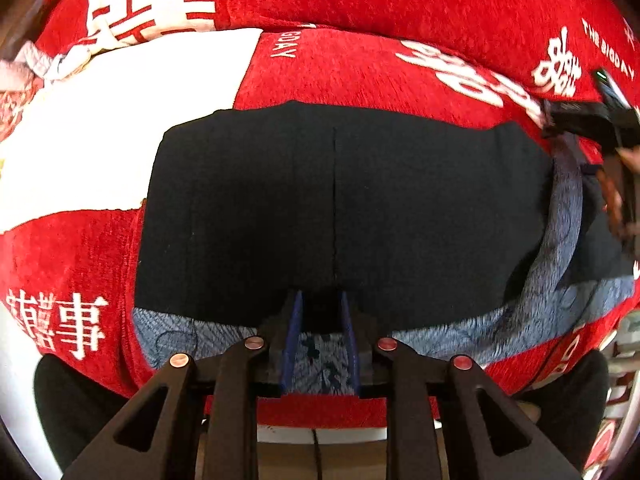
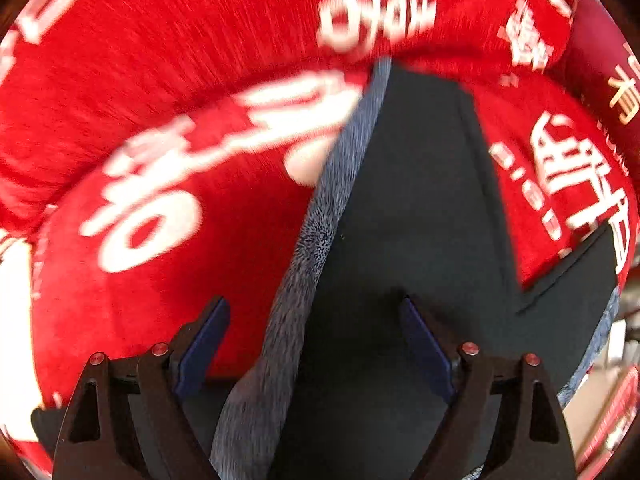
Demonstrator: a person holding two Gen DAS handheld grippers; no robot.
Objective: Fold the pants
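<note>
Left gripper [image 1: 318,316]: the jaws stand narrow, their blue pads set at the near hem of the pants [image 1: 340,208], where the dark outer cloth turns back to show the grey fleecy lining [image 1: 320,354]. The tips are lost against the dark cloth, so whether cloth is pinched between them cannot be told.

Right gripper [image 2: 316,320]: the jaws stand wide and hold nothing. Viewed from the right wrist, they hover over the pants with a strip of the lining running up between the pads. The view is smeared by motion.

Task item: the pants lie folded and flat on a red plush blanket [image 1: 400,0] with white characters, a centre seam running away from the left gripper. The lining shows along the near and right edges. The far edge lies roughly straight.

Risks:
- If the left gripper pulls before the right has closed, the layers may slide and the edges lose alignment.
- A wide closure from above may gather the blanket pile with the pants.
- Gripping only the lining may peel the layers apart.
</note>
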